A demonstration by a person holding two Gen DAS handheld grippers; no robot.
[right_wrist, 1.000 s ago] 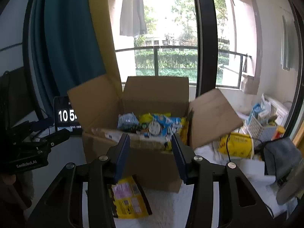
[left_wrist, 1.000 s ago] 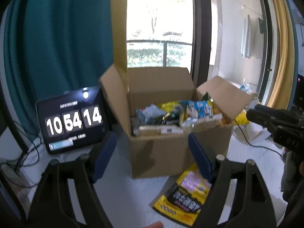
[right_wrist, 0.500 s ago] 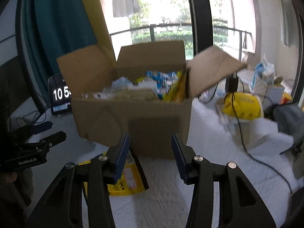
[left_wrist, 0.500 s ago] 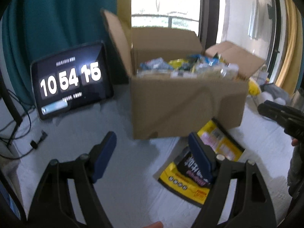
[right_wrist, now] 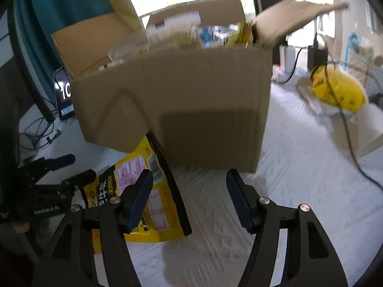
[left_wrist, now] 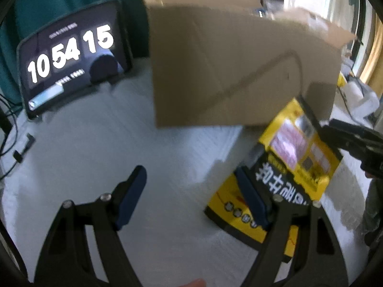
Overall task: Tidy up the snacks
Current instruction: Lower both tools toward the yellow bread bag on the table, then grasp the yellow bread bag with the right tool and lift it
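The left gripper [left_wrist: 191, 196] hung over the white desk [left_wrist: 100, 148] with its fingers [left_wrist: 131, 196] spread and nothing between them. The right-hand finger overlapped the near end of a yellow-and-black snack pouch [left_wrist: 294, 157]. The right gripper [right_wrist: 189, 198] was also spread with only bare desk in the gap; its jaws had just been opening.

The snack pouch [right_wrist: 153, 205] lay flat on the desk at about 4 o'clock in the left wrist view. Its long axis ran from about 7 o'clock up toward 1 o'clock, and its far end was tucked under the front bottom edge of the cardboard box [left_wrist: 239, 71]. The print read upside down from the left wrist. In the right wrist view the pouch sat at 8 o'clock, touching the box [right_wrist: 191, 100].

The box stood just beyond, flaps open, with blurred snack packets [right_wrist: 215, 35] showing above its rim. At 10 o'clock of the left wrist view a tablet clock [left_wrist: 69, 59] leaned against a teal curtain [left_wrist: 59, 0].
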